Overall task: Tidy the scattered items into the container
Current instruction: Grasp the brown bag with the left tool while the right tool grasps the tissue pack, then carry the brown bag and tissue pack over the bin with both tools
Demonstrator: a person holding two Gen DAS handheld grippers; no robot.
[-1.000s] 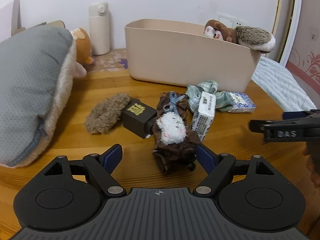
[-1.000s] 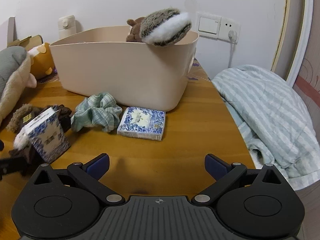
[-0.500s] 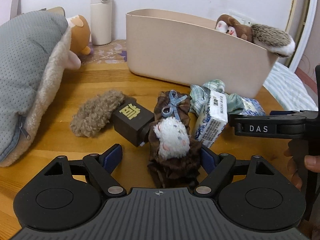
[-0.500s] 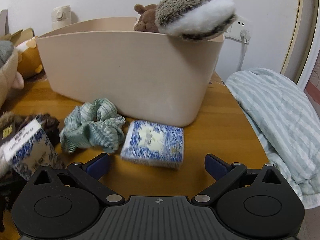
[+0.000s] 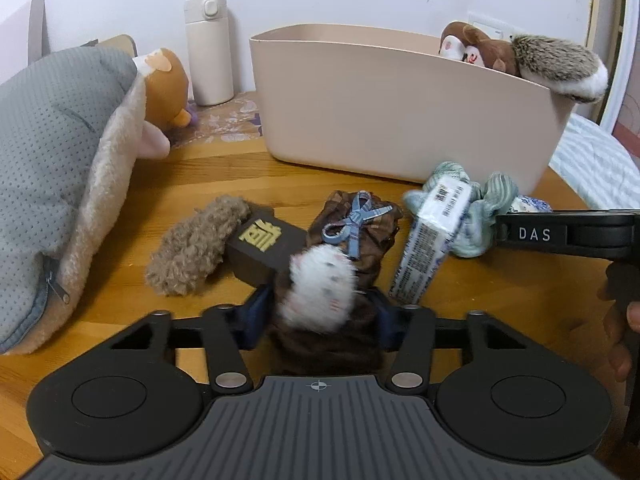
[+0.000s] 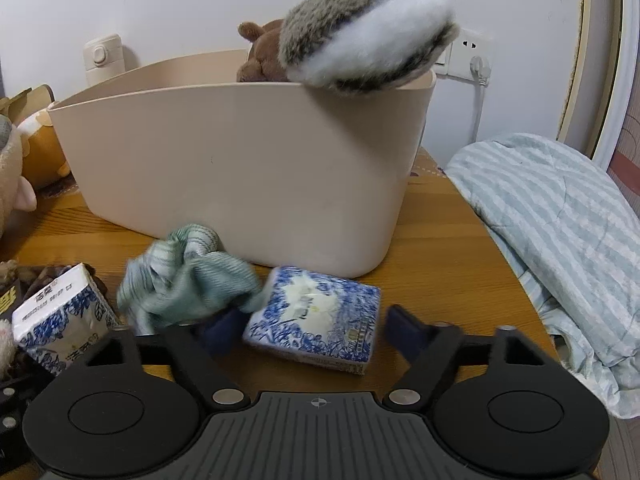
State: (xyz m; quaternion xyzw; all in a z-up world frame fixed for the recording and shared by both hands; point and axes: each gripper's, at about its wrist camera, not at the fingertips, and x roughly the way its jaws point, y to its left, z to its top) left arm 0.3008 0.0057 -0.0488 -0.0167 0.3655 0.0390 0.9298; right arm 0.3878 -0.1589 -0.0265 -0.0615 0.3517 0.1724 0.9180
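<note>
A beige bin (image 5: 400, 112) stands at the back of the wooden table with a brown and grey plush (image 5: 532, 60) over its rim. My left gripper (image 5: 320, 320) has closed on a brown plush toy with a white face and blue bow (image 5: 324, 280). Beside it lie a dark block with gold lettering (image 5: 260, 248), a curly brown plush (image 5: 196, 248), an upright blue-white tissue pack (image 5: 432, 240) and a green scrunchie (image 5: 480, 216). My right gripper (image 6: 312, 324) straddles a flat blue-white tissue pack (image 6: 316, 316), with the pads still apart from it. The scrunchie (image 6: 188, 280) lies at its left finger.
A large grey and tan plush cushion (image 5: 52, 168) fills the left side. An orange plush (image 5: 164, 88) and a white flask (image 5: 208, 48) stand behind it. A striped blanket (image 6: 560, 240) lies off the table's right edge. The bin's wall (image 6: 240, 160) is close ahead.
My left gripper moved forward and closed on the brown plush toy. My right gripper moved forward and down over the flat tissue pack, and its fingers narrowed.
</note>
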